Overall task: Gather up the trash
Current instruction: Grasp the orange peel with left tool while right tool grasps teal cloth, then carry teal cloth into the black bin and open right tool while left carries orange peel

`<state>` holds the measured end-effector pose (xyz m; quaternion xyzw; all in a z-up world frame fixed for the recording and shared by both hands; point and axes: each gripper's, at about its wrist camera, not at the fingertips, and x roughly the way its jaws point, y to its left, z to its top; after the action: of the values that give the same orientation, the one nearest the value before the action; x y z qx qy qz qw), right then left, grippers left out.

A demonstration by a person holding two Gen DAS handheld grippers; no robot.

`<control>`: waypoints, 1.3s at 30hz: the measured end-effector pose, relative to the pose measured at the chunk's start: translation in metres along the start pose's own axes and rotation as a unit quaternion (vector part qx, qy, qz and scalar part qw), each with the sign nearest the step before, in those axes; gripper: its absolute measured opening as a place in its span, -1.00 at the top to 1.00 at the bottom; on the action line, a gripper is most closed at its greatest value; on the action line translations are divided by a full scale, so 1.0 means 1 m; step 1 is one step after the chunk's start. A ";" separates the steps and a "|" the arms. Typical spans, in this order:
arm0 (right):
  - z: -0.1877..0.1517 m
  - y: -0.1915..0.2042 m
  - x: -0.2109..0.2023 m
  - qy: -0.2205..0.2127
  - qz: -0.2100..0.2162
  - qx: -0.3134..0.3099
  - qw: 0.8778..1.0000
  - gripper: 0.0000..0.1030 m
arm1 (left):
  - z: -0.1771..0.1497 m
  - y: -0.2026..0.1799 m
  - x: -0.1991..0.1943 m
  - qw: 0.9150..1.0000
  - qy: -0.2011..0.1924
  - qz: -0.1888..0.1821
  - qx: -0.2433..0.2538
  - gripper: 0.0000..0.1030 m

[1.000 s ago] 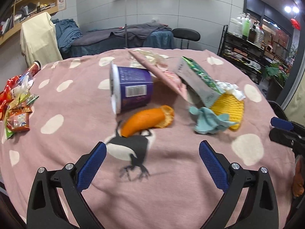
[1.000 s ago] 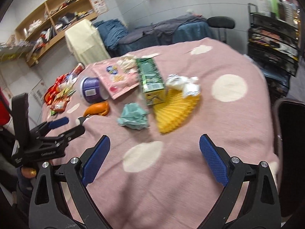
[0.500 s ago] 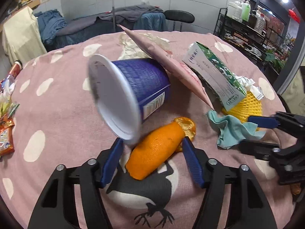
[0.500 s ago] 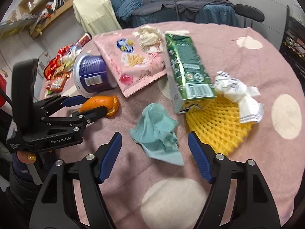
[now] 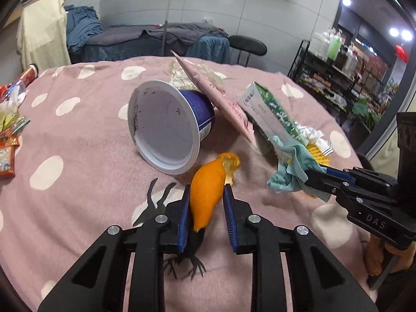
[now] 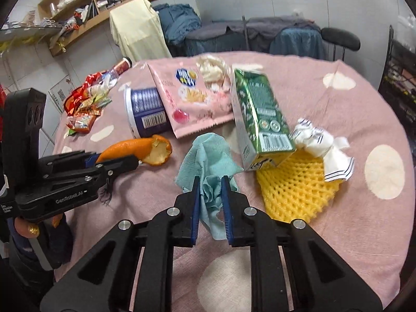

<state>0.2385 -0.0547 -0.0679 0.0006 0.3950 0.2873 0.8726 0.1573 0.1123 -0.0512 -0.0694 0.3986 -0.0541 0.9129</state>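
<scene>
— What have your jaws got hold of?

— My left gripper (image 5: 206, 209) has its jaws pinched in on the orange peel (image 5: 208, 197), one blue pad on each side of it. The peel's torn end sticks out past the tips toward the purple cup (image 5: 169, 127). My right gripper (image 6: 210, 200) has its jaws nearly together on the teal tissue (image 6: 208, 161), with a bunched fold caught between the pads and the rest of it spilling forward onto the cloth.

— Where does all this sit?

— On the desk, under a pink cloth with pale spots (image 6: 338, 234). From the right wrist I see my left gripper (image 6: 114, 163) off to the side with the peel (image 6: 140, 150) in it, close to the tissue but apart from it.

— And further out?

— The purple cup lies on its side, open mouth facing my left camera. A pink snack bag (image 6: 192, 101) leans on it. Just beside that lies a green carton (image 6: 260, 114), its end resting on a yellow foam net (image 6: 293, 189). A crumpled white napkin with dark stripes (image 6: 322, 145) sits on the net's far edge. At the desk's far left edge lies a heap of red and orange wrappers (image 6: 85, 98).
</scene>
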 end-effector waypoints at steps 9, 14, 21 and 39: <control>-0.002 -0.004 -0.040 -0.093 -0.015 0.006 0.996 0.70 | -0.012 -0.022 -0.035 0.999 -0.052 0.000 -0.011 0.56; -0.012 0.001 -0.072 -0.130 -0.047 -0.019 0.990 0.70 | -0.014 -0.042 -0.049 0.997 -0.068 -0.026 -0.005 0.57; -0.037 -0.016 -0.115 -0.152 -0.090 -0.017 0.984 0.70 | -0.011 -0.087 -0.054 0.994 -0.077 -0.071 0.030 0.57; -0.105 -0.133 -0.183 -0.158 -0.195 0.125 0.960 0.70 | -0.018 -0.197 -0.022 0.981 -0.035 -0.166 0.096 0.57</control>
<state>0.1372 -0.2817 -0.0445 0.0778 0.2776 0.0558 0.9559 0.1205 -0.0801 -0.0144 -0.0483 0.3426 -0.2409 0.9068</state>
